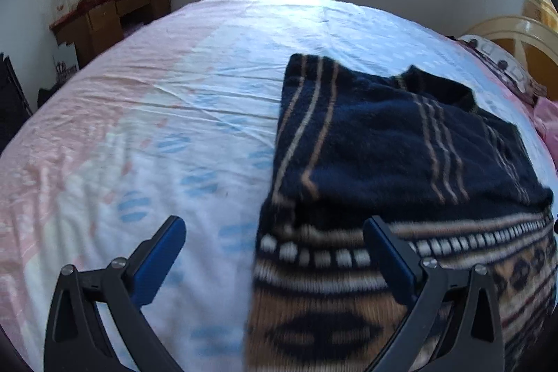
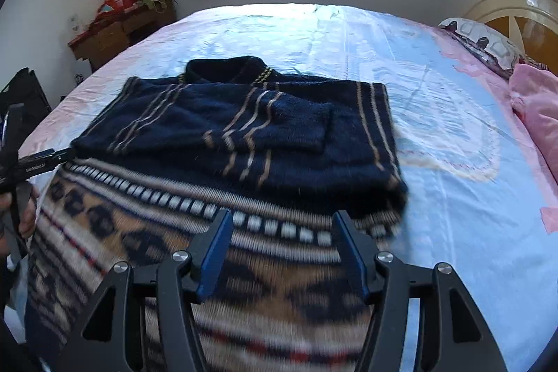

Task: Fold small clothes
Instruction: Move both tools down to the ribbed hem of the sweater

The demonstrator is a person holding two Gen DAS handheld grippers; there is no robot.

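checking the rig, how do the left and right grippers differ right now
The left gripper is spread wider, at the sweater's left edge, one finger over the bedsheet. The right gripper is narrower, both fingers over the patterned hem. Both are open and hold nothing.

Bed point(image 2: 436, 86) with pale blue-pink sheet, navy patterned sweater point(image 2: 244, 128) lying flat, pillow point(image 2: 484, 40), pink blanket point(image 2: 537, 107)
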